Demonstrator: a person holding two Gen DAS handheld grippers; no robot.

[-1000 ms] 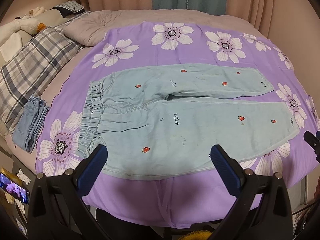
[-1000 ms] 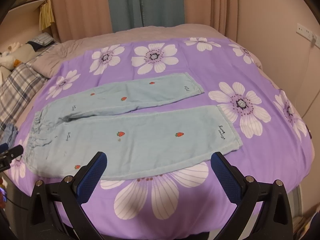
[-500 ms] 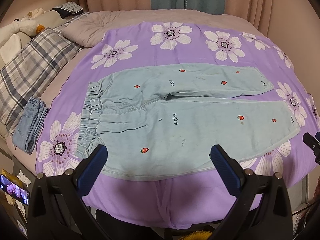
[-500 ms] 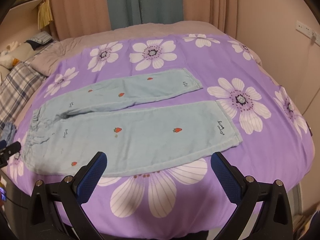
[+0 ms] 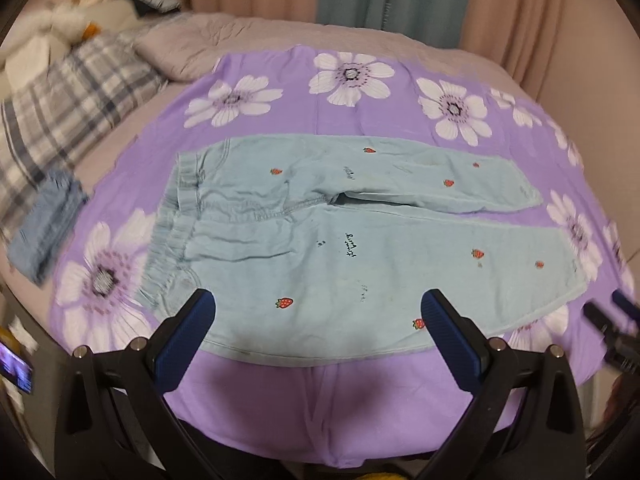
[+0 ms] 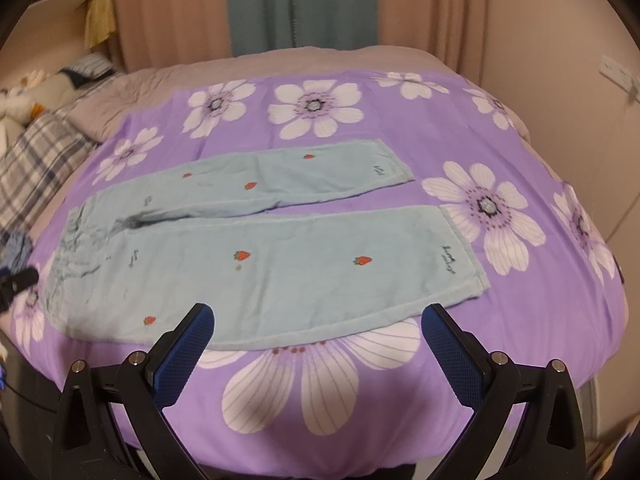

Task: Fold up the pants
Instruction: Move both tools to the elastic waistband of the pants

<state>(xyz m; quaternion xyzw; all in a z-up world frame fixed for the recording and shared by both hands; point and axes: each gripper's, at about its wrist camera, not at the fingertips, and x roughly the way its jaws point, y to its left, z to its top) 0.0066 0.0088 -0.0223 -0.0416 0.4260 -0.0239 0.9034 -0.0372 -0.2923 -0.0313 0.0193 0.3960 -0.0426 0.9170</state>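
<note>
Approaching pants (image 5: 360,240) spread flat on the purple bedspread (image 5: 360,400); we hold left gripper (image 5: 316,312) and right gripper (image 6: 316,320) jaws apart, empty. Next: pinch near edge, fold leg over.

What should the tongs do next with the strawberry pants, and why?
Probably lower both open tongs, left and right, onto the near edge of the pants. The pants lie flat and unfolded on the purple blanket, with nothing gripped yet.
</note>
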